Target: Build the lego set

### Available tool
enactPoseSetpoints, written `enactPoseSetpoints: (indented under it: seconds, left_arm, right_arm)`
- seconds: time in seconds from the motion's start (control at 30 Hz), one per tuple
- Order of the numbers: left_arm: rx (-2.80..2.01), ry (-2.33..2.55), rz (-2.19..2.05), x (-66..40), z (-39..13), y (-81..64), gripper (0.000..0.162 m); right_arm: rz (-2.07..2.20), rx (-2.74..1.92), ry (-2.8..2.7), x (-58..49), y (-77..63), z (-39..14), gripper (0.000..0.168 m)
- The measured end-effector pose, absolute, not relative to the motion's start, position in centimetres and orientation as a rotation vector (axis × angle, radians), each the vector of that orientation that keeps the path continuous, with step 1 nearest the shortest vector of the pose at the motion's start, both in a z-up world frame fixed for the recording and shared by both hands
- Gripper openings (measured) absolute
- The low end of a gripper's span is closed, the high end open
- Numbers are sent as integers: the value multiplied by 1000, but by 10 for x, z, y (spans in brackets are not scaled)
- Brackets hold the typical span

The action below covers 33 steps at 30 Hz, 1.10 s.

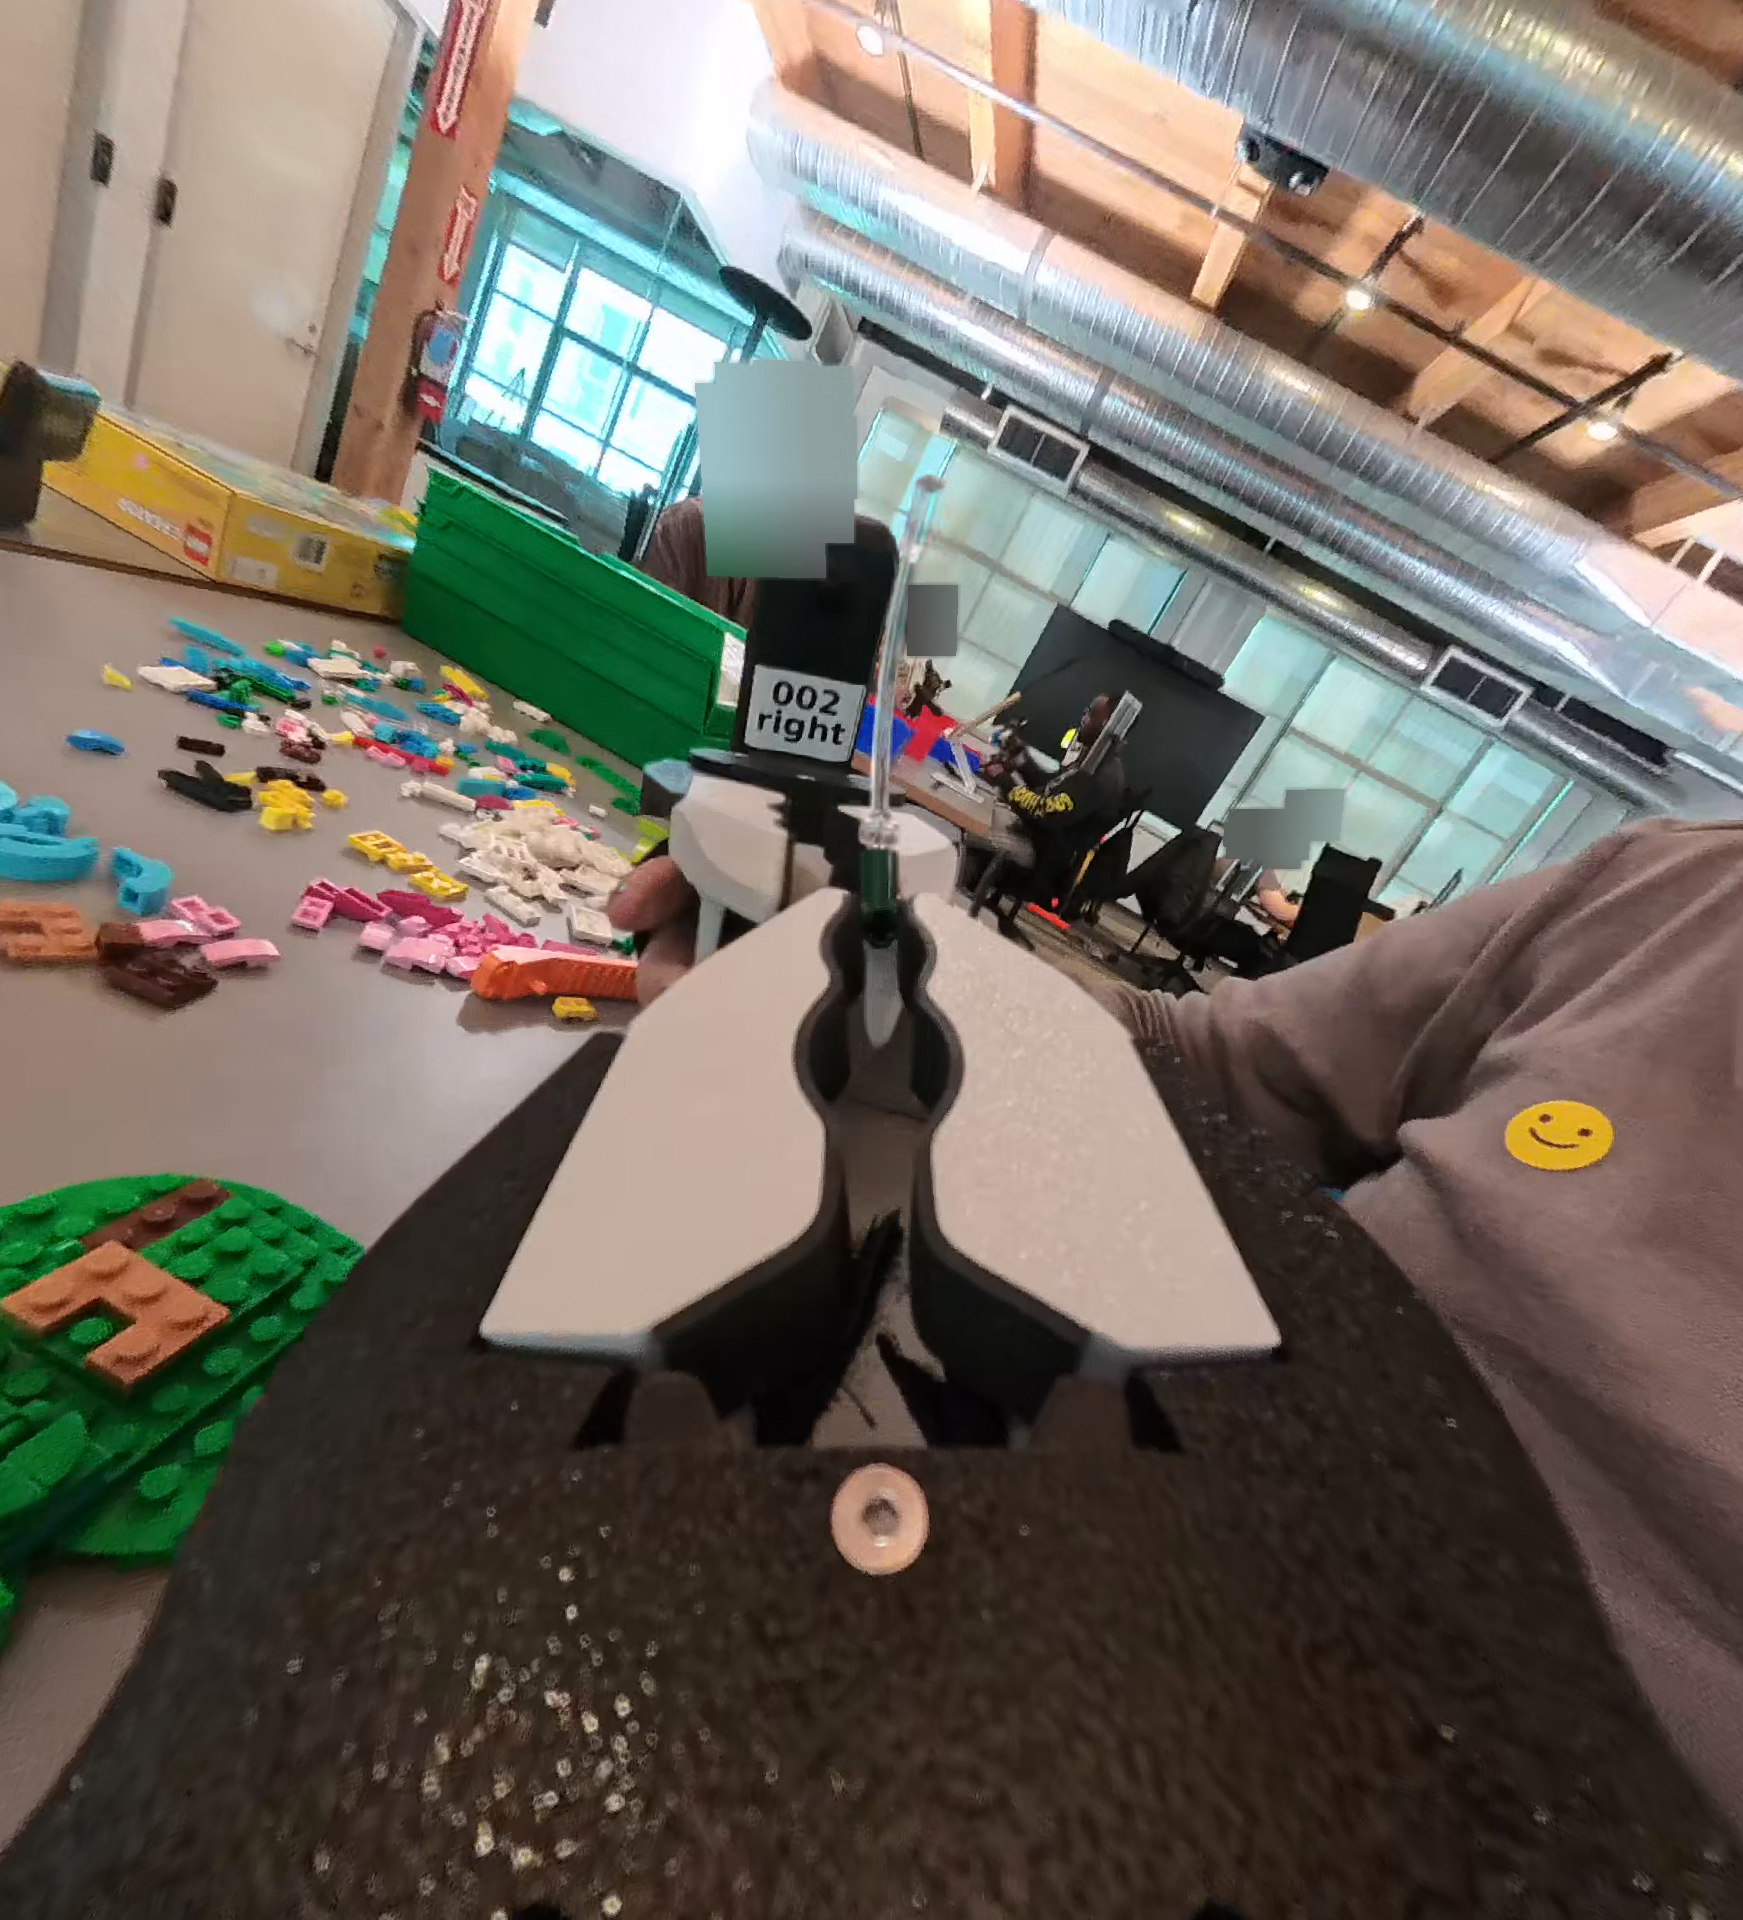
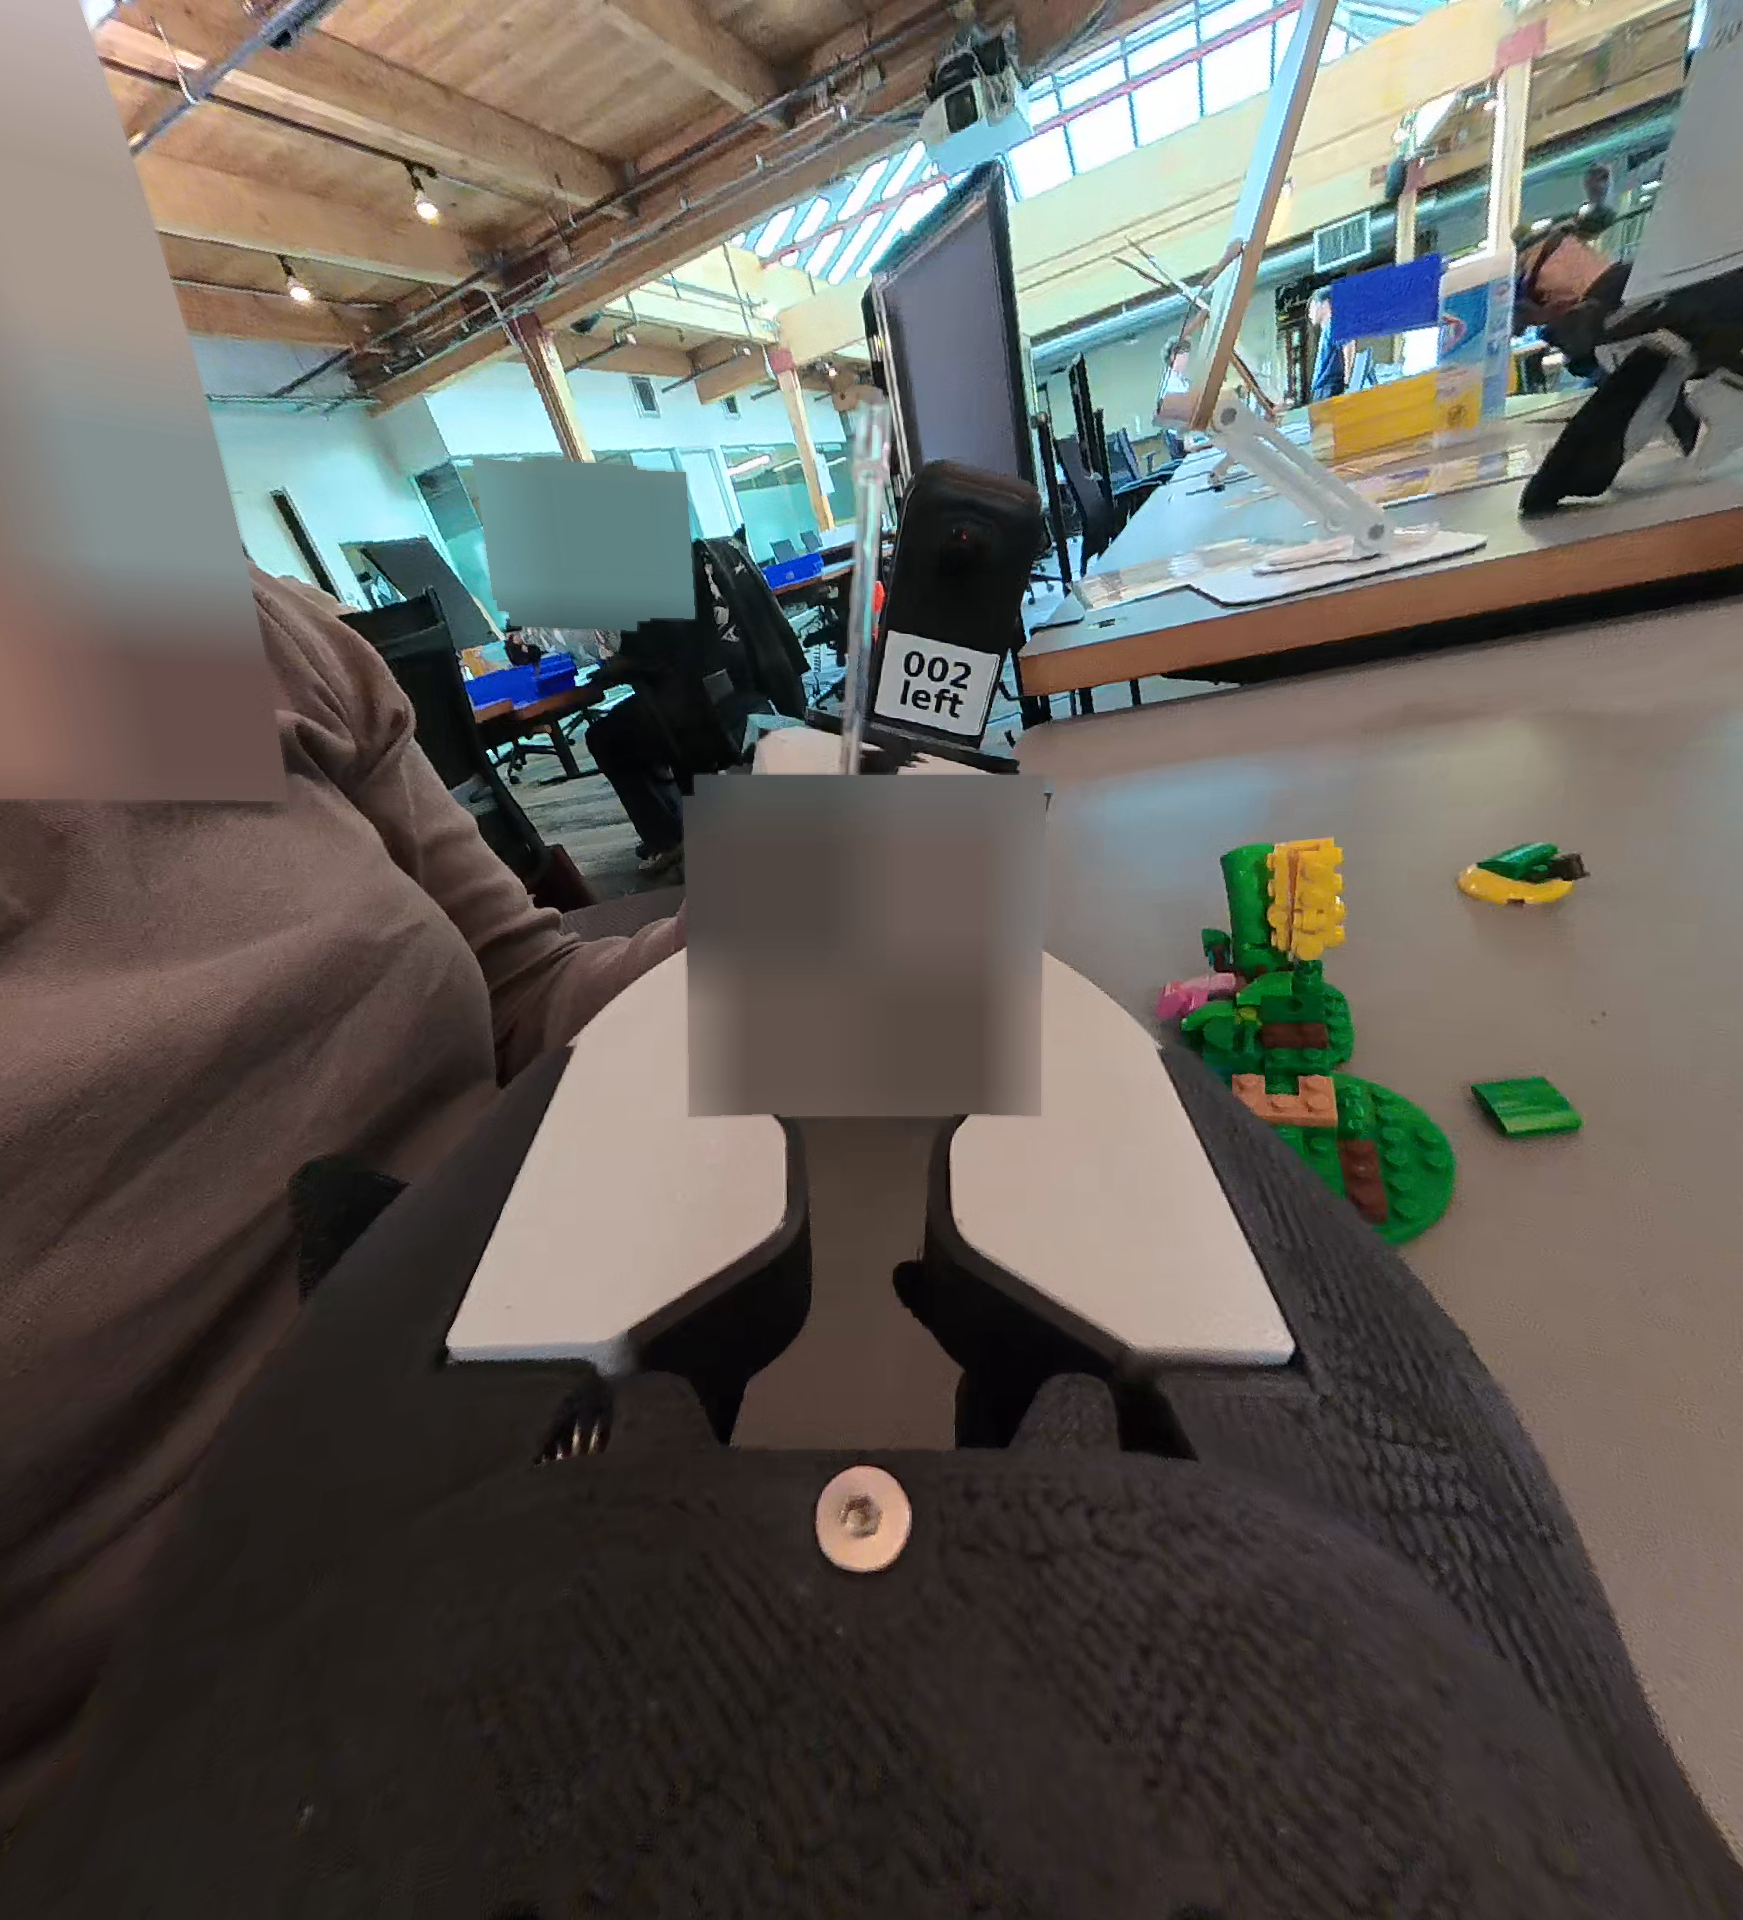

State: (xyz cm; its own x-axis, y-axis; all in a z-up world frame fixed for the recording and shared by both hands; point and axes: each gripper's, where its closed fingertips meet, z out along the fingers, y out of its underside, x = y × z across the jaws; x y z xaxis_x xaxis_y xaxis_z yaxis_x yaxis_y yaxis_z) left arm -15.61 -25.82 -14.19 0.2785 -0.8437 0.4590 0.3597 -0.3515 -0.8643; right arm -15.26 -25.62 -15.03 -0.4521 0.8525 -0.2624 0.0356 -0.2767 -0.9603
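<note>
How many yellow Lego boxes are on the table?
1: a yellow Lego box lies at the table's far edge, beside the green stack. Others may be hidden.

Left claw (image 1: 875, 940) is raised off the worktop, its fingers (image 1: 742, 1091) nearly together, pinching a thin piece. Right claw (image 1: 810, 831) faces it just beyond, tips hidden by blur.

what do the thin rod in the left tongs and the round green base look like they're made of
The thin rod looks like clear, glossy plastic: the room shows through it, and a dark green sleeve sits where the left tongs pinch it. The round green base looks like hard moulded plastic with a slight sheen: rows of studs and crisp plate edges, with brown plates on top.
</note>
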Motion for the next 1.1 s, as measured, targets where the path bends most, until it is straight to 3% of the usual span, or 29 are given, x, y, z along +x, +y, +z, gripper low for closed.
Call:
enactPoseSetpoints:
  seconds: [0.33,1.1]
  left_arm:
    - [-1504,581,-1205,-147,-154,-259,6]
    - [-1467,573,-1212,-151,-149,-262,6]
  right_arm:
    - [1853,-1127,-1365,-157,-264,-149,6]
    - [1830,-1089,-1349,-157,-265,-145,5]
